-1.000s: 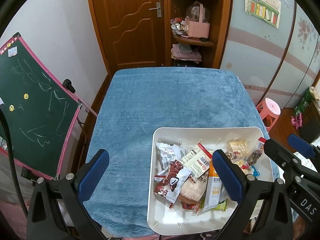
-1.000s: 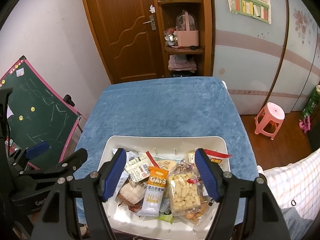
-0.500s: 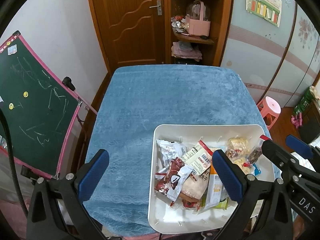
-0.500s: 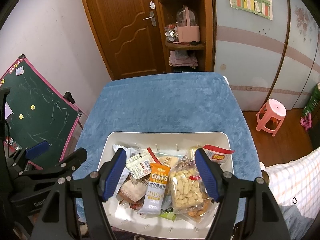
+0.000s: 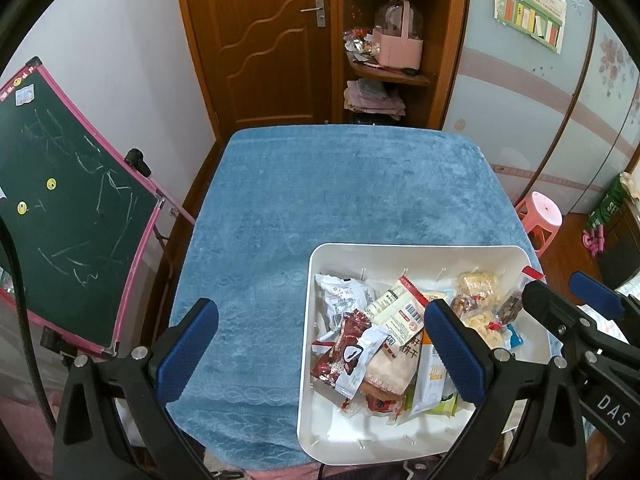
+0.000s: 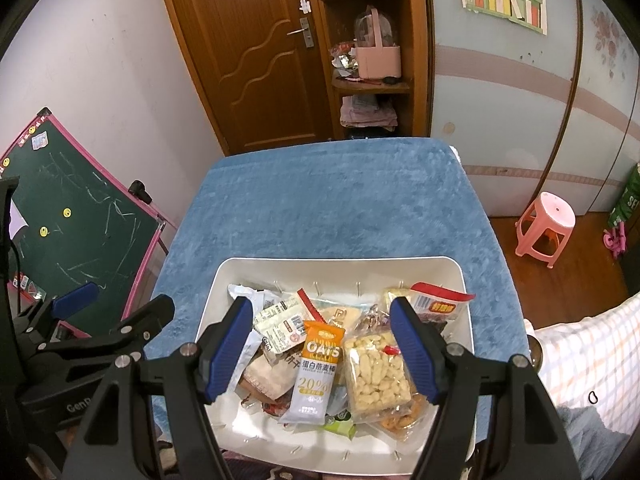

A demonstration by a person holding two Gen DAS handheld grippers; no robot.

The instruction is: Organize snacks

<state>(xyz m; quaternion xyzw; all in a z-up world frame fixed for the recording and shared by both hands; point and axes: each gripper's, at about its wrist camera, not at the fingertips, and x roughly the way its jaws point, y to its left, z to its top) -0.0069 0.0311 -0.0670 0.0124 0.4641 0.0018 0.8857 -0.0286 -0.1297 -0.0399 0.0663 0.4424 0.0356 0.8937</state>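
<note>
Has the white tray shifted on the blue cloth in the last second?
No. The white tray lies just as far from the far edge of the blue cloth as before, in both views.

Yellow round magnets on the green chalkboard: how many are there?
2. Both sit on the chalkboard left of the table: the upper magnet and the lower magnet.

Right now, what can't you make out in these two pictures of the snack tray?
- Bottom packets: both views, buried under the oat bar and puffed snack bag.
- Tray near edge: right wrist view, cut off by the frame.
- Small print: too small.
- Right gripper, left gripper: open, hiding snacks behind their fingers.
</note>
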